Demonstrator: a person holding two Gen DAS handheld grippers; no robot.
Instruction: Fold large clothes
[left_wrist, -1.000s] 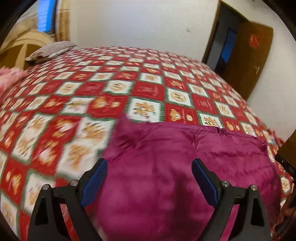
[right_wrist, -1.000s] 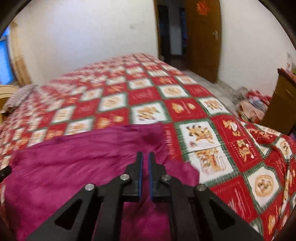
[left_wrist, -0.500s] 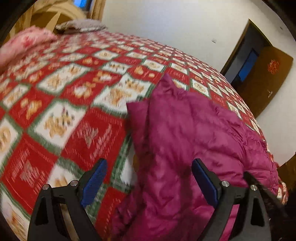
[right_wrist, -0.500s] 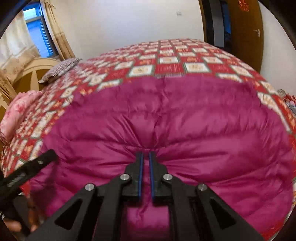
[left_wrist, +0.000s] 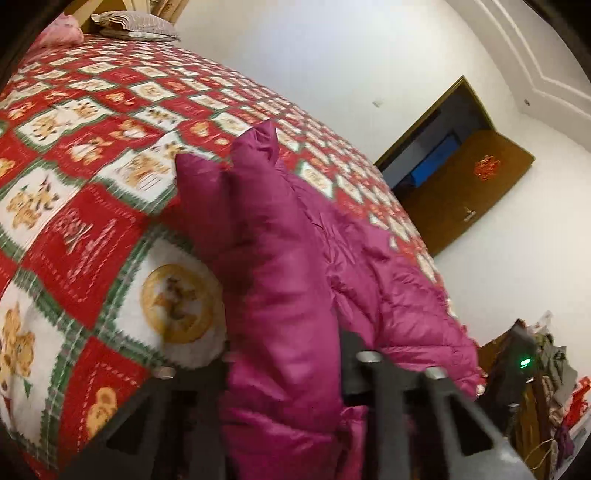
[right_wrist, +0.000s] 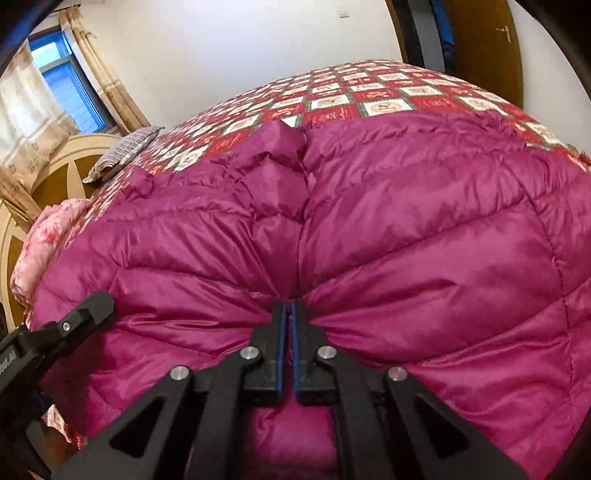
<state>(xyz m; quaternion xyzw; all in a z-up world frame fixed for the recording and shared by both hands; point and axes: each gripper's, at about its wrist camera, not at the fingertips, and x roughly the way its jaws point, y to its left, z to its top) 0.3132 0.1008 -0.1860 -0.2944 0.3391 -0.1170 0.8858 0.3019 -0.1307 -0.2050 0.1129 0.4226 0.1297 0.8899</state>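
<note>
— Two grippers, one garment: a magenta quilted puffer jacket (right_wrist: 406, 229) sprawls over the red, white and green patchwork bedspread (left_wrist: 85, 206). How does the right gripper (right_wrist: 287, 314) stand?

— Clenched. Its blue-lined fingers (right_wrist: 279, 343) are pressed almost together, with a pinch of the shiny fabric caught at their tips; creases fan out from that spot to either side, and a puffed ridge runs straight ahead of the jaws.

— And the left gripper (left_wrist: 282, 365)?

— A thick, padded fold of the jacket (left_wrist: 280, 258) rises between its jaws and stands up ahead of them (the view is blurred, so I cannot tell whether they are gripping it or merely flanking it). In the right wrist view, the left gripper (right_wrist: 88, 310) shows to the left of the right jaws, touching the jacket's edge.

— What does the jacket look like?

— Glossy, stitched in horizontal channels, bulging and wrinkled. The bedspread stretches beyond it, ahead of both jaws.

— Anything farther off?

— A striped pillow (right_wrist: 122, 153) far ahead to the left, and a brown door (left_wrist: 465, 195) ahead to the right.
</note>
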